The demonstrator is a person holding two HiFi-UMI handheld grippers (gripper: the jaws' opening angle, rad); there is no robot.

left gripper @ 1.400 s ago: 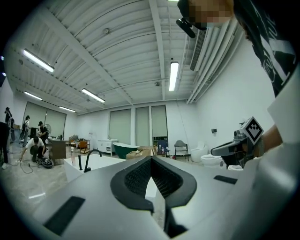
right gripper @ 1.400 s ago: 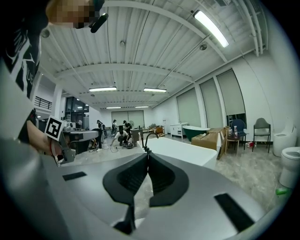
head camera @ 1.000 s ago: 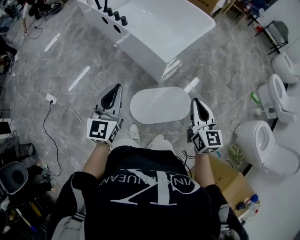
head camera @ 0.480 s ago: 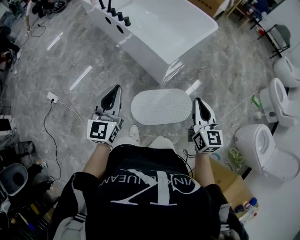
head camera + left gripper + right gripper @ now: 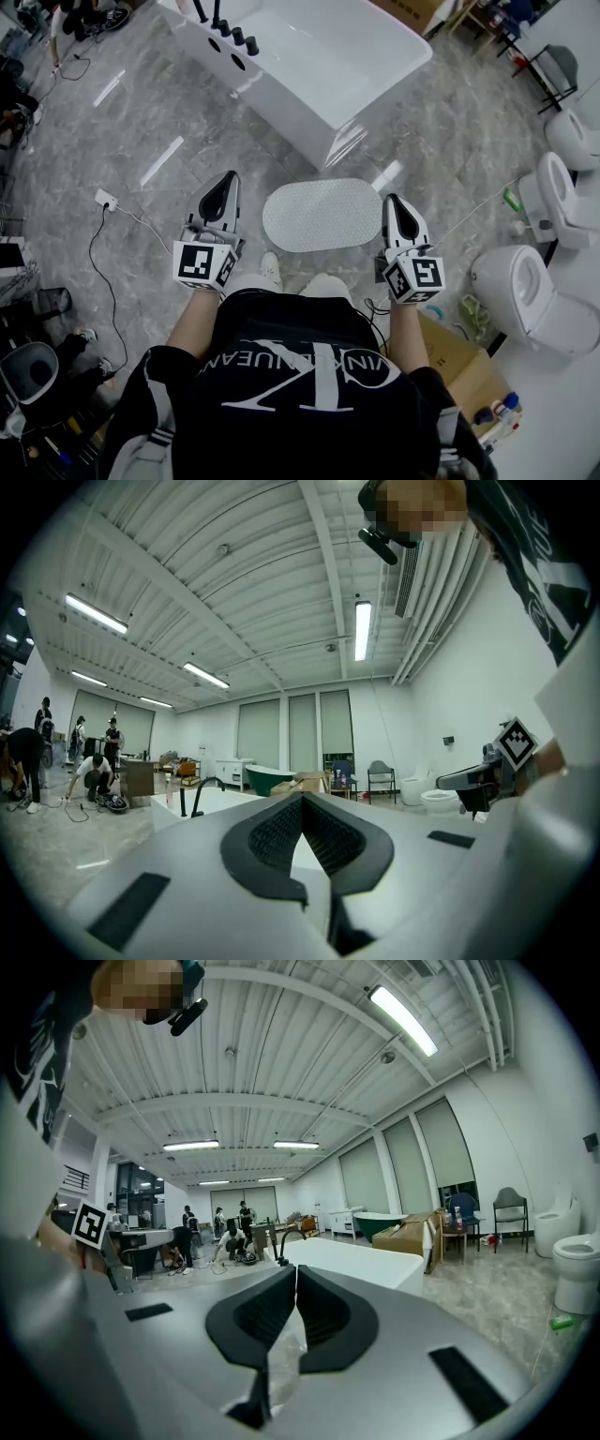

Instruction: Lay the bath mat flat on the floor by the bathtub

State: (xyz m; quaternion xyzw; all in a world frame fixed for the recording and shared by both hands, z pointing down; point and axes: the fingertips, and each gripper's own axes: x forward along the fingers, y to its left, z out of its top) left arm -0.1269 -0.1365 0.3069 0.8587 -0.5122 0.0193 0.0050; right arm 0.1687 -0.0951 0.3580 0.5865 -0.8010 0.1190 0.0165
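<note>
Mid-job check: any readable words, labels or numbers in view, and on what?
"KLEIN JEAN", partial, upside down, around a large "CK": black shirt.
Left gripper and right gripper cubes: square patterns, no words.
Cardboard box: nothing legible.

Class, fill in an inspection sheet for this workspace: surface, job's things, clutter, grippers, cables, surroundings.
Surface: grey marble floor, glossy.
Job's things: bath mat lies flat on the floor by the bathtub end.
Clutter: cardboard box by the person's right side.
Grippers: left gripper shut, empty; right gripper shut on clear film; neither touches the mat.
Cables: black cable from a white socket at left; white cable at right.
Surroundings: toilets at right; people working beyond the tub.
</note>
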